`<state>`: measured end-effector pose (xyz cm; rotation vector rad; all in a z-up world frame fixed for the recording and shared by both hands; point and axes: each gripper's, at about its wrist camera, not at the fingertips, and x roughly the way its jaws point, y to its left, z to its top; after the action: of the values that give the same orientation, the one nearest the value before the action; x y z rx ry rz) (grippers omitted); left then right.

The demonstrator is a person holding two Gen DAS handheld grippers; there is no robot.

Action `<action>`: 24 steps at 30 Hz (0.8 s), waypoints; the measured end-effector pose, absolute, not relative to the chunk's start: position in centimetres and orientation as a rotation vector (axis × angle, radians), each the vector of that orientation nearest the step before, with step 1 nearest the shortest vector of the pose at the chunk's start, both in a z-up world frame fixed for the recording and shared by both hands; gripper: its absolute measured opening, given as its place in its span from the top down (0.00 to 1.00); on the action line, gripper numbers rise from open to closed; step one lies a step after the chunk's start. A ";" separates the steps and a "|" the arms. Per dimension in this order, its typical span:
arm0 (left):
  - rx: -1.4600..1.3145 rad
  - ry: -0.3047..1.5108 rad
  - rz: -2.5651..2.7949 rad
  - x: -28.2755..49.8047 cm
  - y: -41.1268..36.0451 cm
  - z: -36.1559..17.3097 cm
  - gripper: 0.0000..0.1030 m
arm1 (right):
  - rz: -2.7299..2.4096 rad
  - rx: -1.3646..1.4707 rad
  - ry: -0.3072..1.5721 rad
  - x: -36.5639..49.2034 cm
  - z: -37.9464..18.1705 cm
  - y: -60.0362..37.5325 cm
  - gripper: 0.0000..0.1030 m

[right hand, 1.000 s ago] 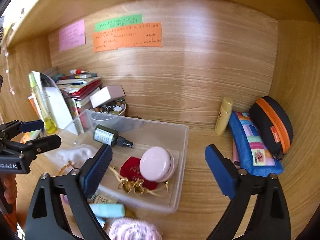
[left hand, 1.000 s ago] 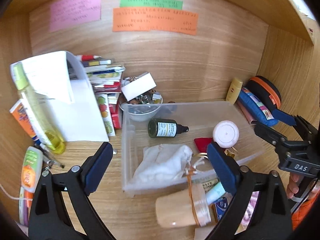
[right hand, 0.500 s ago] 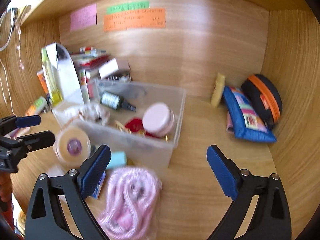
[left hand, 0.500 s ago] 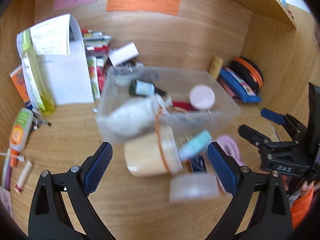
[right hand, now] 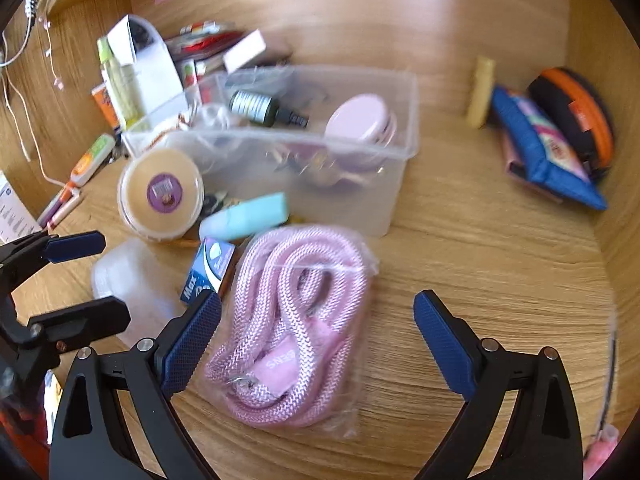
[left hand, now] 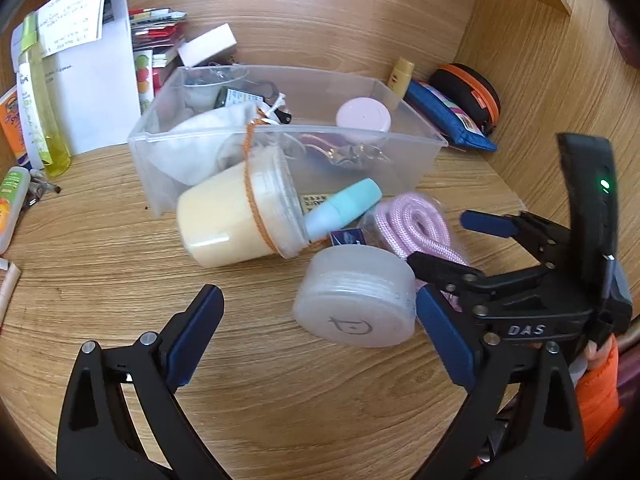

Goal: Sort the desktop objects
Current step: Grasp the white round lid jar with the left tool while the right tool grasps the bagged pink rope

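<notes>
Desk [left hand: 100, 272] cluttered, wood, w/ clear plastic bin [left hand: 288, 138] near the back wall. Left gripper [left hand: 320, 334] spread wide, pinching nothing, hovering low over bare desk; frosted round jar [left hand: 356, 300] lying tilted on its side between the fingers, just beside the right-hand pad [left hand: 444, 336], contact unclear. Right gripper [right hand: 316, 344] also spread wide, holding nothing, poised over bagged pink rope [right hand: 292, 320] flat on desk in front of bin; left pad [right hand: 192, 344] at bag's edge, maybe touching, can't tell.

Cream tub [left hand: 236, 212] w/ orange band on its side, leaning against bin's front wall. Mint tube [left hand: 344, 206] beside it, resting btwn tub and rope. Small blue box [right hand: 208, 270] wedged btwn frosted jar and rope bag.

In bin: white cloth pouch [left hand: 204, 144] at left, dark dropper bottle [right hand: 264, 108] toward back, pink round compact [left hand: 363, 114] at right, red item & gold chain under it, blurred.

Right of bin, apart: yellow stick [right hand: 482, 92] upright by wall, blue patterned pouch [right hand: 544, 152], black case w/ orange zip [right hand: 576, 116] against side wall. Left of bin: yellow-green bottle [left hand: 38, 108], white paper [left hand: 92, 80], stacked books [left hand: 156, 36].
</notes>
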<state>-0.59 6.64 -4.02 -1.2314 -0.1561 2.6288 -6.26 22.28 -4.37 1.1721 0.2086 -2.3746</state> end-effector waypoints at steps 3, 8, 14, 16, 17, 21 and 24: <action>-1.225 -0.157 2.631 -0.6 6.9 -4.3 0.05 | -2.355 1.205 0.260 -6.7 -5.0 21.6 0.07; -1.249 -0.164 2.601 -1.1 7.0 -4.8 0.05 | -2.315 1.224 0.235 -7.5 -5.7 22.0 0.08; -1.296 -0.143 2.589 -1.6 7.7 -5.7 0.05 | -2.292 1.191 0.286 -7.4 -5.6 21.8 0.22; -1.298 -0.133 2.594 -1.6 7.9 -5.7 0.05 | -2.297 1.172 0.330 -7.2 -5.7 21.4 0.28; -1.293 -0.129 2.598 -1.5 7.9 -5.7 0.05 | -2.302 1.169 0.338 -7.1 -5.7 21.4 0.30; -1.290 -0.115 2.603 -1.6 8.4 -5.6 0.05 | -2.309 1.158 0.310 -7.1 -5.7 21.9 0.35; -1.301 -0.102 2.594 -1.8 8.7 -5.8 0.24 | -2.320 1.155 0.276 -7.0 -5.7 22.5 0.38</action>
<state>-1.76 8.73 -5.81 -1.3013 -0.1022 2.5940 -6.98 22.45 -5.65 1.1548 0.2755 -2.3195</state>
